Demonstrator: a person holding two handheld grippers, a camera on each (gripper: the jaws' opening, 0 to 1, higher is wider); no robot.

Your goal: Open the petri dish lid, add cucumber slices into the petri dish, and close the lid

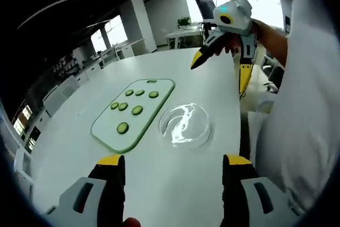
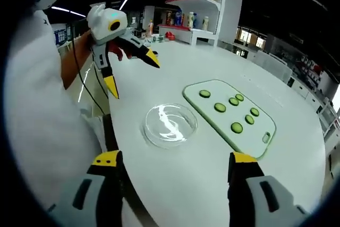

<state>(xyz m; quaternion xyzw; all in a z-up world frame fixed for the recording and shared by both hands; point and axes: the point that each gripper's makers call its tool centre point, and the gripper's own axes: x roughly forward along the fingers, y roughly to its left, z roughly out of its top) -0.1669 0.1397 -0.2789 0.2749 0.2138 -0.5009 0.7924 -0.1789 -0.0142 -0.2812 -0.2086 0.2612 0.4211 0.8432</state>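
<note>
A large white round-edged table (image 1: 175, 184) lies under and ahead of the jaws in both views. In the right gripper view, a white shelf unit (image 2: 204, 1) with coloured bottles and packets stands far ahead, beyond the table. In the left gripper view, white desks (image 1: 180, 34) and a small green plant (image 1: 184, 22) stand far ahead near bright windows.

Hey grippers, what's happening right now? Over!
Left gripper and right gripper both open, above the table. Petri dish lid on. Seven cucumber slices on cutting board. Nothing in the way.
</note>
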